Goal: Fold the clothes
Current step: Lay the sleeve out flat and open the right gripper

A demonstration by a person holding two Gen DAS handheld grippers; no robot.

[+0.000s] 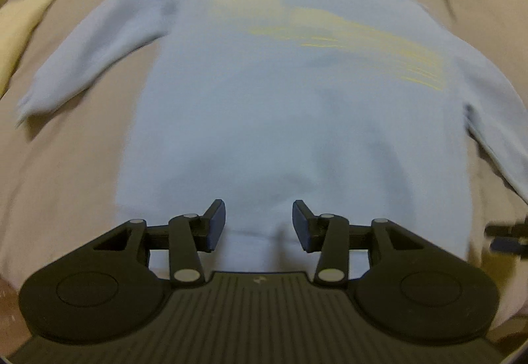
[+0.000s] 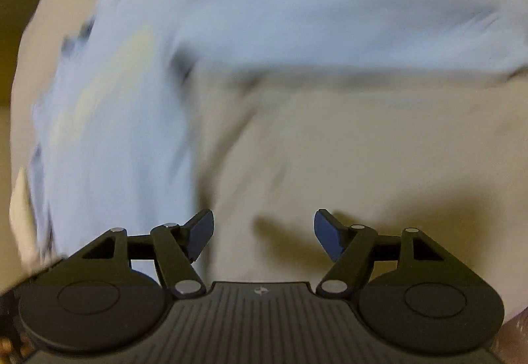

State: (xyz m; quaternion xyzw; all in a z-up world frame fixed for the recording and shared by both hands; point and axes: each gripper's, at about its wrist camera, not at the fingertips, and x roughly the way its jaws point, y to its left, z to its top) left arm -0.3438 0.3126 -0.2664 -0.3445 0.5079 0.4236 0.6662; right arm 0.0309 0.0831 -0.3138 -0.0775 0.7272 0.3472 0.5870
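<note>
Your left gripper (image 1: 259,225) points steeply down over the hem of one light blue sweatshirt (image 1: 290,106), jaws spread, pinching nothing. Your right gripper (image 2: 264,237), spread wider, hangs empty over the beige bedsheet (image 2: 363,149) beside it. The sweatshirt lies flat, sleeves out; its yellow print (image 1: 330,31) is blurred.

A beige bedsheet (image 1: 72,172) covers the whole surface, softly creased and wrinkled toward its far edge. A pale cream pillow (image 1: 23,17) lies at the left side. Warm, dim yellowish light falls across the bedding, casting soft shadows; beyond the edges everything is blurred.
</note>
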